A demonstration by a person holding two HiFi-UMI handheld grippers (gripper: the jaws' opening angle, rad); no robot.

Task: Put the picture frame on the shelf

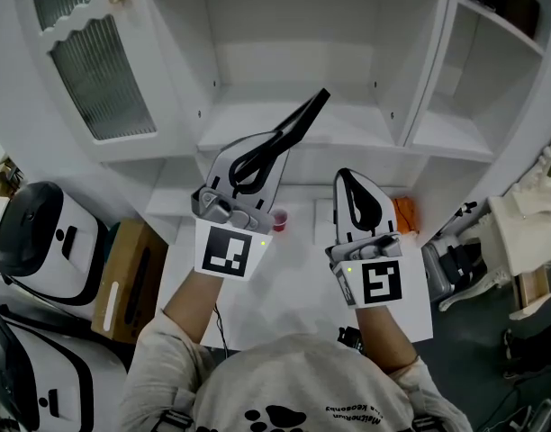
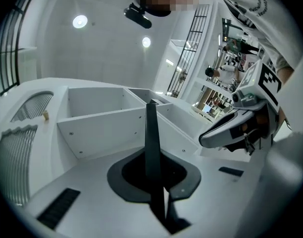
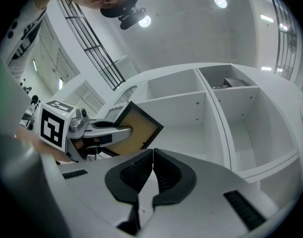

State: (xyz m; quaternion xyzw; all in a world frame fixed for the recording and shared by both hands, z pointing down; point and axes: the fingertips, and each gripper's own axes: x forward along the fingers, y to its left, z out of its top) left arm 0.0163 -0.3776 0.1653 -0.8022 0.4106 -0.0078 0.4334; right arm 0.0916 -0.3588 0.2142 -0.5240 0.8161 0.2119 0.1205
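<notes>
My left gripper (image 1: 277, 142) is shut on the picture frame (image 1: 307, 111), which sticks up edge-on toward the middle compartment of the white shelf unit (image 1: 293, 133). In the left gripper view the dark frame (image 2: 151, 128) stands as a thin upright strip clamped between the jaws of the left gripper (image 2: 152, 168). The right gripper view shows the frame's brown back with its black border (image 3: 136, 130), tilted, in front of the open shelf compartments (image 3: 176, 103). My right gripper (image 1: 350, 183) is beside it to the right, lower, shut and holding nothing, its pads together (image 3: 152, 165).
A small red cup (image 1: 278, 220) and an orange object (image 1: 404, 212) lie on the white tabletop (image 1: 293, 277) below the shelf. A ribbed-glass cabinet door (image 1: 100, 70) stands open at the left. A cardboard box (image 1: 127, 282) and white machines (image 1: 41, 241) sit on the floor.
</notes>
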